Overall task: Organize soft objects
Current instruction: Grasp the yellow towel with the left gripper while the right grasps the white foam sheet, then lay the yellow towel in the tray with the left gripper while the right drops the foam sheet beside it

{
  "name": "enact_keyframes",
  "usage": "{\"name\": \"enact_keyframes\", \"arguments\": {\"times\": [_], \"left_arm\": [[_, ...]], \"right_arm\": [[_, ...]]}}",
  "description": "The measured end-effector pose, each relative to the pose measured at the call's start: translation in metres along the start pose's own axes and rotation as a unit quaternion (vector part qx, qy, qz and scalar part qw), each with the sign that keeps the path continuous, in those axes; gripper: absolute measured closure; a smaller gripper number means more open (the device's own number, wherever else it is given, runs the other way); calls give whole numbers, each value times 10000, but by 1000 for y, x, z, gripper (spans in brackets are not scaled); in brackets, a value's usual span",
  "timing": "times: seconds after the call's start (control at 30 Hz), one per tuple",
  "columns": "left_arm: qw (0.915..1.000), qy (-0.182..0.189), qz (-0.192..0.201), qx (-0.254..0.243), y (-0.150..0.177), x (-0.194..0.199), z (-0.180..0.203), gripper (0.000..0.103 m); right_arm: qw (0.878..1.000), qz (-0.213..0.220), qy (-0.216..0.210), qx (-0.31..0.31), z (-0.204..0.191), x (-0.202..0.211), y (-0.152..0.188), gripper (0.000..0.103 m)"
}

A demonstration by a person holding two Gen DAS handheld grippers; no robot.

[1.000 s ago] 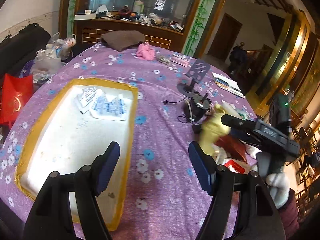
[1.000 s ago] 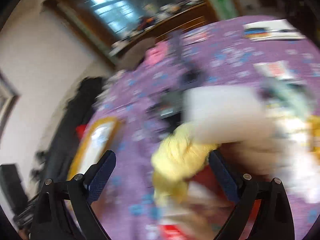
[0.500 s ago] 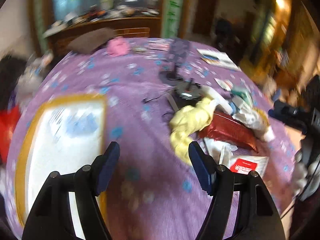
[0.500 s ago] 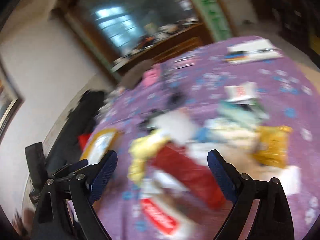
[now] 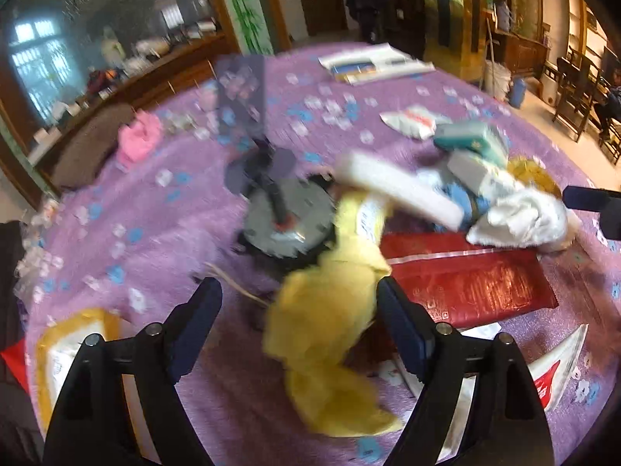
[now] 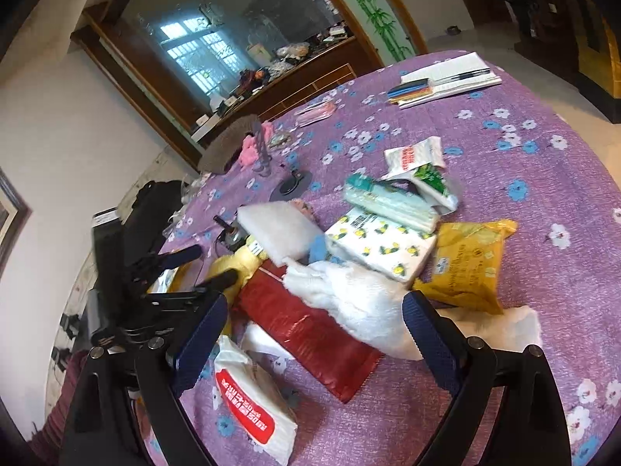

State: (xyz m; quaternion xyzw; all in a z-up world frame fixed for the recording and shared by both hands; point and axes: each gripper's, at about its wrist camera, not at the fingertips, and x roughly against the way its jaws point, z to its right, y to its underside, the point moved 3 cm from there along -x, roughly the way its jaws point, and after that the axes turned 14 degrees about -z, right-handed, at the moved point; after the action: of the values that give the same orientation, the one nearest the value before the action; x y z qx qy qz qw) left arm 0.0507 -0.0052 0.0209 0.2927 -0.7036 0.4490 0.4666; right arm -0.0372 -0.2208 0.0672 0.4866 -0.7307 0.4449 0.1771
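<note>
A pile of soft things lies on the purple flowered tablecloth [image 6: 543, 163]. A yellow cloth [image 5: 333, 322] lies between the fingers of my open left gripper [image 5: 306, 310], partly on a red padded bag [image 5: 469, 275]. A white fluffy cloth [image 6: 349, 299], the red padded bag [image 6: 310, 334], a white foam pad [image 6: 279, 229], a lemon-print tissue pack [image 6: 384, 244], a teal pack [image 6: 392, 202] and a yellow bag [image 6: 469, 264] lie ahead of my open right gripper [image 6: 314, 338]. The left gripper [image 6: 209, 268] shows at the left there.
A white tissue pack with a red label [image 6: 248, 411] lies near the right gripper. A black round device with a stand [image 5: 279, 217] sits behind the yellow cloth. A yellow-edged white tray [image 5: 70, 341] is at lower left. A pink cloth [image 5: 139, 136] and brown cushion [image 5: 89, 143] lie far back.
My left gripper has swung right from the tray to the pile and now has the yellow cloth between its fingers. My right gripper has pulled back from the yellow cloth and sees the whole pile.
</note>
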Motion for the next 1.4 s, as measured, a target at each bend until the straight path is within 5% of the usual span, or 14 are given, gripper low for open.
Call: {"name": "enact_keyframes", "arguments": {"times": [0.03,0.1,0.13,0.4,0.63,0.7,0.73,0.8,0.93,1.2,1.4], "left_arm": [[10000,-19,-46,34,1,-3,1,21],[9997,186,-56,149,2,1,0,50],[9989,374,-145,243,4,4,-1,55],[9903,952,282,971,43,55,-19,56],[9732,1407,735,1663,90,100,-59,56],[9702,1379,799,1823,102,107,-71,56],[9692,1332,830,1897,109,111,-79,56],[9675,1195,891,2041,124,119,-95,56],[9635,823,979,2352,157,134,-136,55],[9451,357,587,3194,200,111,-210,55],[9369,437,28,3467,202,64,-228,55]], "right_arm": [[10000,3,54,34,-1,-3,0,10],[9994,20,283,177,-6,-6,0,10],[9992,13,329,219,-8,-8,-1,10],[9916,-155,912,907,-55,-33,-30,10],[9615,-648,2026,1740,-102,-97,-63,14],[9478,-706,2483,1869,-106,-115,-72,25],[9424,-770,2642,1899,-107,-123,-75,44],[9435,-947,2651,1751,-105,-133,-79,73],[9531,-622,2537,1530,-113,-117,-79,82],[9670,-44,2013,1562,-151,-70,-67,82],[9805,-367,976,1664,-197,-78,-52,82]]}}
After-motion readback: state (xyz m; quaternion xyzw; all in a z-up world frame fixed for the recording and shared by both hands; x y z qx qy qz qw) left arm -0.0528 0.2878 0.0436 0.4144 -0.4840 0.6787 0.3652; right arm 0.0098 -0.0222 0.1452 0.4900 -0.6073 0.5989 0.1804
